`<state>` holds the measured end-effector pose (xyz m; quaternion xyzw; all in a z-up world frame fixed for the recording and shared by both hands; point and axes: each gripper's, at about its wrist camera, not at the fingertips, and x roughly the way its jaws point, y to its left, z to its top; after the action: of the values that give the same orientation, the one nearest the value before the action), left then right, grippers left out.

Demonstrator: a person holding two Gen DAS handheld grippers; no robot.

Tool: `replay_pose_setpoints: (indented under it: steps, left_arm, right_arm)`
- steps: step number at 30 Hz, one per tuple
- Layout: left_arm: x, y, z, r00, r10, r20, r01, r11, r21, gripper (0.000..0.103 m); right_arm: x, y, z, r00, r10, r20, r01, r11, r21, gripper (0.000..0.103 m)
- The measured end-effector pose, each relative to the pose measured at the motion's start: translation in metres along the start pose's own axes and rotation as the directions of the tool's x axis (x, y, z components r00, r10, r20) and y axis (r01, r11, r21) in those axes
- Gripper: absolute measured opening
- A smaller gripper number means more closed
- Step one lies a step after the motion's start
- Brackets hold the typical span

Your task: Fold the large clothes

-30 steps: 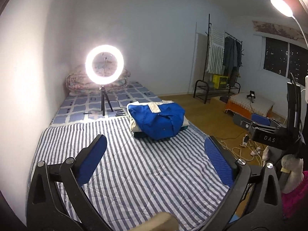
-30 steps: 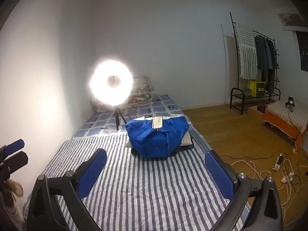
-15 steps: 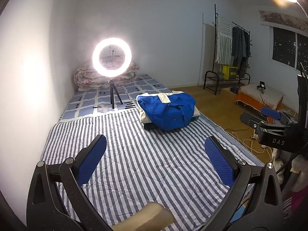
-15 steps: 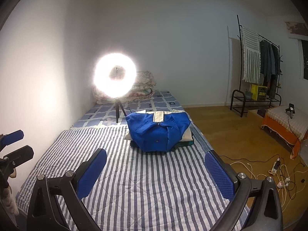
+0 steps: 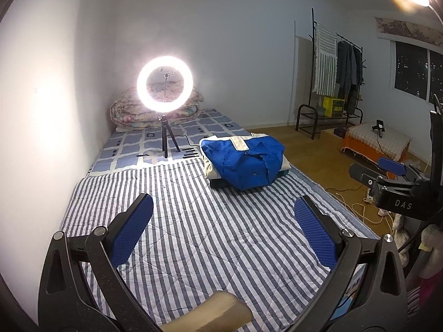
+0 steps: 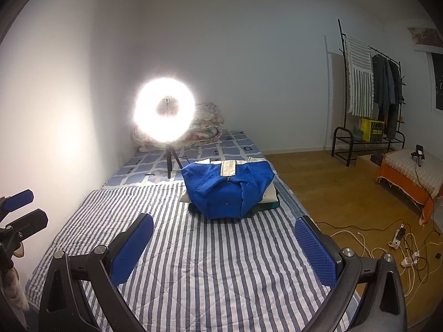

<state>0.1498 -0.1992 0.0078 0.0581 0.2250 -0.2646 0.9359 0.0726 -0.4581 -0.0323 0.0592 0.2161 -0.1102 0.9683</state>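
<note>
Striped bedding [image 5: 210,238] covered the near half of the bed, with a lit ring light [image 5: 165,83] on its tripod farther back. I saw the folded blue jacket [image 6: 228,189] lying on top of a small stack of folded clothes toward the bed's right edge, its cream collar band facing the far wall and its long axis running across the bed. I held my left gripper [image 5: 223,228] and right gripper [image 6: 223,244] above the stripes, well short of the jacket, fingers spread wide and holding nothing.
</note>
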Motion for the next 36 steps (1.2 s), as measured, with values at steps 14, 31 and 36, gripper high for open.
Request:
replay_pose_setpoints:
  steps: [14, 31, 36]
  left_arm:
    - [-0.003, -0.004, 0.001, 1.000, -0.003, -0.007, 0.003, 1.000, 0.000, 0.103]
    - [-0.003, -0.009, -0.002, 1.000, -0.011, -0.013, 0.011, 1.000, 0.003, 0.103]
    - [-0.004, -0.014, -0.005, 1.000, -0.006, -0.007, 0.006, 1.000, 0.021, 0.103]
  right_arm:
    - [0.000, -0.002, 0.002, 1.000, 0.015, 0.001, -0.015, 1.000, -0.011, 0.103]
    - [-0.001, -0.001, 0.001, 1.000, 0.023, -0.001, -0.023, 0.999, -0.038, 0.103]
    - [-0.001, 0.000, 0.001, 1.000, 0.029, -0.006, -0.029, 0.999, -0.040, 0.103]
